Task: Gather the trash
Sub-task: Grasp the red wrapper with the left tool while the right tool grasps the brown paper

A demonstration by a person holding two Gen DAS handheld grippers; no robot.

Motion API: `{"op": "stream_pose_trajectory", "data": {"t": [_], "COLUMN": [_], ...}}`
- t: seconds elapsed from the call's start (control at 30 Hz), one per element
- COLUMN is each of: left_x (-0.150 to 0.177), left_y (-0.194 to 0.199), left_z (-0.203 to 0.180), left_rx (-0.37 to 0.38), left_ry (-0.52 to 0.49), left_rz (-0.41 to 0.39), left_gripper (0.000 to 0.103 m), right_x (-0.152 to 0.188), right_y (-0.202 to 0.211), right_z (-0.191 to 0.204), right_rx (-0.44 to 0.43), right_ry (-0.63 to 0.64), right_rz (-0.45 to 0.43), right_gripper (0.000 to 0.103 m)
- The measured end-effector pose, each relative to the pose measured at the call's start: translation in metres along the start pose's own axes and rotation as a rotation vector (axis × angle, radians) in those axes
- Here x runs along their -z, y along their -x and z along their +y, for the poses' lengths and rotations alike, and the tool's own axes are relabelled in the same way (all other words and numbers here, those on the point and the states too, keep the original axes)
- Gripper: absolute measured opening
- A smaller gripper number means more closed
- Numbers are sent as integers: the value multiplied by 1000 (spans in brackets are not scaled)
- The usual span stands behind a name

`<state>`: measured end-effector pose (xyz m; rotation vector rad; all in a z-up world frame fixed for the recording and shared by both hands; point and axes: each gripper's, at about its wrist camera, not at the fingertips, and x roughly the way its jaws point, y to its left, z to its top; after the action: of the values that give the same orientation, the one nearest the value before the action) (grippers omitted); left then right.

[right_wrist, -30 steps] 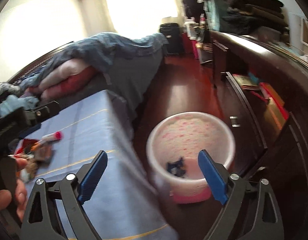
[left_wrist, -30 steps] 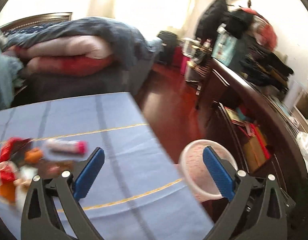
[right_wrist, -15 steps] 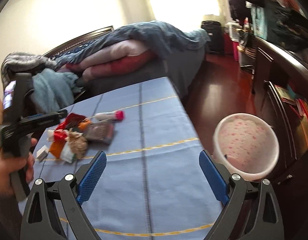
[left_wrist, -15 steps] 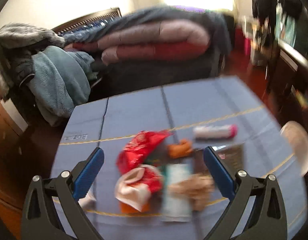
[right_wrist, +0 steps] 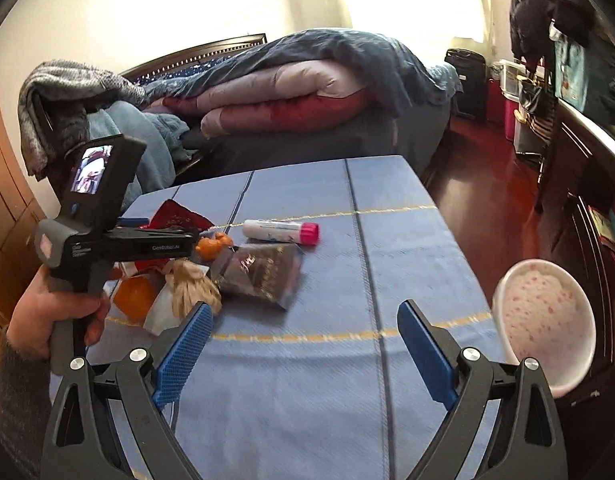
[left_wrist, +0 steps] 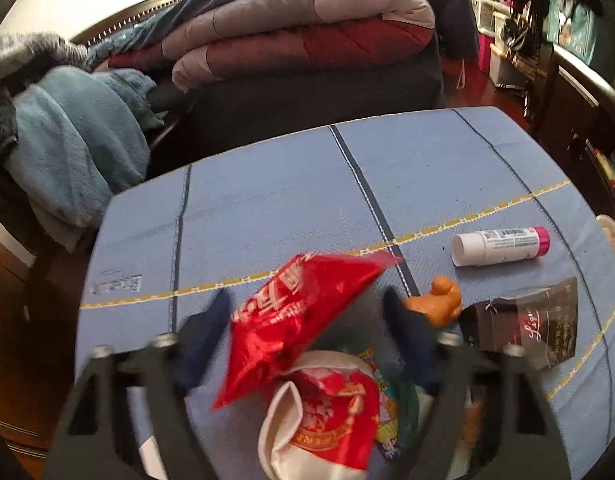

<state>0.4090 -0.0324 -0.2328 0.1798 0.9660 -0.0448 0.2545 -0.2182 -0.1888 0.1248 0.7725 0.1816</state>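
A heap of trash lies on the blue tablecloth point(left_wrist: 291, 200): a red snack bag point(left_wrist: 295, 316), a red-and-white wrapper point(left_wrist: 327, 412), an orange lump point(left_wrist: 437, 304), a dark foil pouch point(left_wrist: 535, 324) and a white tube with a pink cap point(left_wrist: 501, 245). My left gripper point(left_wrist: 307, 320) is open, its fingers either side of the red bag and just above it. My right gripper point(right_wrist: 303, 344) is open and empty above the table's near part. The pouch point(right_wrist: 263, 276), the tube point(right_wrist: 281, 230) and a tan crumpled paper point(right_wrist: 191, 292) show in the right wrist view. A pink-speckled white bin point(right_wrist: 543, 320) stands on the floor right of the table.
A bed with piled quilts point(right_wrist: 291, 88) stands behind the table. A dark dresser point(right_wrist: 587, 184) runs along the right wall, with red floor between. Blue towels point(left_wrist: 67, 148) hang at the left. The left gripper's body and the hand holding it point(right_wrist: 95, 240) are left of the heap.
The left gripper has swung from the bin side to the trash heap and come down close over the red bag. The right gripper has turned from the bin toward the table.
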Motion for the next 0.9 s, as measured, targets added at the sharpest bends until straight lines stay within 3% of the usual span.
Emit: {"op": "stream_pose_trajectory", "data": {"t": [0.1, 0.3, 0.47, 0.6, 0.8, 0.83, 0.9], "left_x": [1, 7, 11, 17, 29, 31, 35], "left_y": [0, 19, 57, 85, 109, 111, 114], "left_z": [8, 23, 47, 56, 68, 72, 77], "left_rx": [16, 54, 70, 87, 99, 105, 107], "left_ry": [21, 78, 178, 225, 264, 275, 291], "left_rz": [-23, -124, -233, -294, -323, -323, -326], "left_gripper": [35, 27, 27, 27, 28, 28, 28], "right_x": [-7, -15, -13, -10, -2, -2, -2], "right_y": [-16, -36, -45, -62, -76, -75, -74], "right_z": [10, 25, 55, 74, 85, 86, 86], "right_rx": [6, -14, -46, -63, -46, -32, -26], "right_ry": [12, 2, 66, 115, 144, 151, 155], "right_rz": [20, 48, 52, 99, 123, 118, 116], "right_gripper": [93, 91, 88, 70, 58, 53, 28]}}
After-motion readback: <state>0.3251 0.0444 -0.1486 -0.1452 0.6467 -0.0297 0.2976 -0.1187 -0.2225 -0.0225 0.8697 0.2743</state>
